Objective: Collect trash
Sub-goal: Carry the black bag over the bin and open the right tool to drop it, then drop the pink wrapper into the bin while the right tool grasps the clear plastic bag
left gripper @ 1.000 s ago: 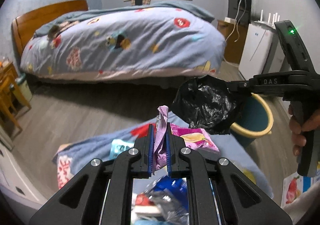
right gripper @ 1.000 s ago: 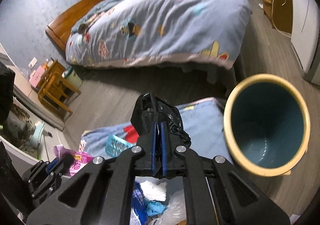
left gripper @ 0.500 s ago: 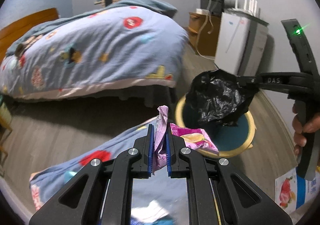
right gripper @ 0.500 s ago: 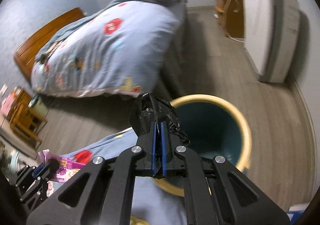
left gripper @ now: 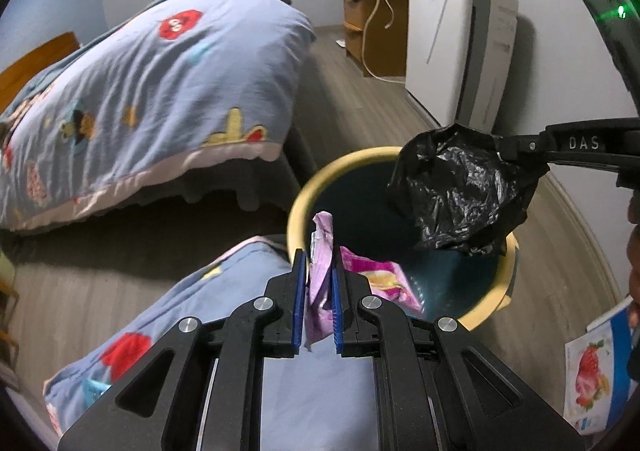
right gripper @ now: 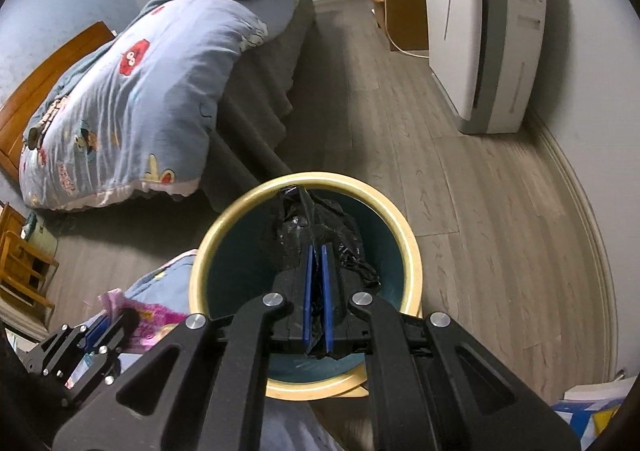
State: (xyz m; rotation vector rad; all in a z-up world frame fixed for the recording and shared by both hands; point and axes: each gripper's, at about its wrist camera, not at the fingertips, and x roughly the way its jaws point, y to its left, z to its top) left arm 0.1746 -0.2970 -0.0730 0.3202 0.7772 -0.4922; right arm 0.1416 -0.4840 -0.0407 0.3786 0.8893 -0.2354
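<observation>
My left gripper [left gripper: 317, 281] pinches a pink wrapper [left gripper: 376, 281]; my right gripper [right gripper: 316, 275] pinches a black bag [right gripper: 316, 227] over the bin [right gripper: 400, 227], bed [right gripper: 132, 91] at ten o'clock.

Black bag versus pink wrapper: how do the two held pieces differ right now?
The black bag is a dark crumpled plastic wad; the pink wrapper is a bright printed packet. The bag sits in the right tongs, the wrapper in the left tongs. In the right wrist view the bag hangs over the middle of the bin, while the wrapper is at its near rim. Both are clamped and not yet dropped.
</observation>
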